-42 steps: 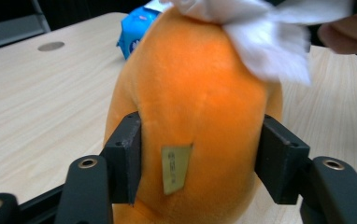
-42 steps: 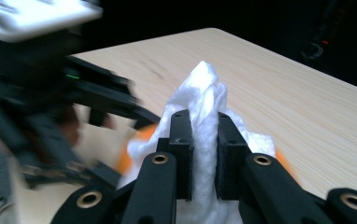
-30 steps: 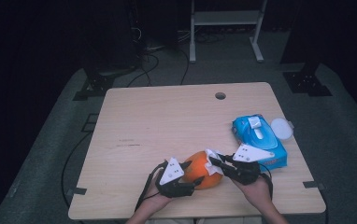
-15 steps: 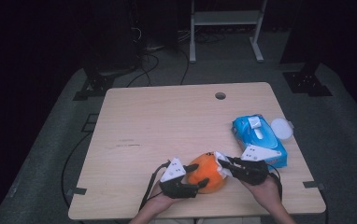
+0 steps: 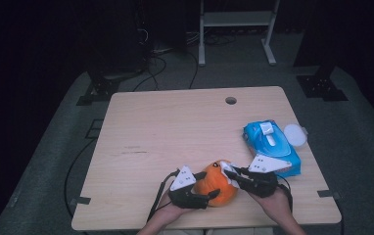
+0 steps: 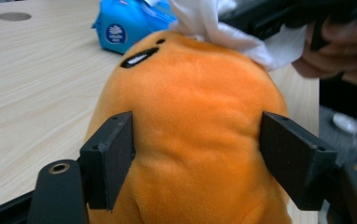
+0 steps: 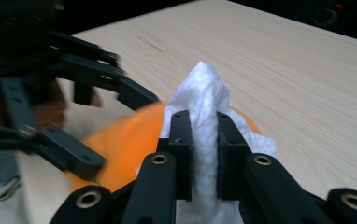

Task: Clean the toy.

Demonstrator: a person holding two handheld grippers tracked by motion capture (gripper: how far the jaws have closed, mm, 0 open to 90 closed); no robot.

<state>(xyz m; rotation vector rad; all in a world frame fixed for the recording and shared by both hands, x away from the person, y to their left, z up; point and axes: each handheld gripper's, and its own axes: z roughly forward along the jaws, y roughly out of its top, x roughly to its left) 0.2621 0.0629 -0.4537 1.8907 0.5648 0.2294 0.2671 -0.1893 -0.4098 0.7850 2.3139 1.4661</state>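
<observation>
Dark floor surrounds the wooden bench [image 5: 175, 132]. Near its right edge lies a blue wet-wipes pack [image 5: 271, 146], its label too blurred to read. An orange plush toy [image 5: 217, 183] sits at the front edge between the left gripper [image 6: 197, 154], whose jaws, just widened, flank its sides. The right gripper [image 7: 203, 140] clamps a white tissue [image 7: 204, 100] against the toy's top.

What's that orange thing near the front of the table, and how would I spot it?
Start at the wooden table and go to its near edge, between the person's two hands. The orange plush sits there, left of the blue wipes pack. It is the only round, fuzzy orange thing, with a small dark mouth, and a white tissue lies against its top.
</observation>
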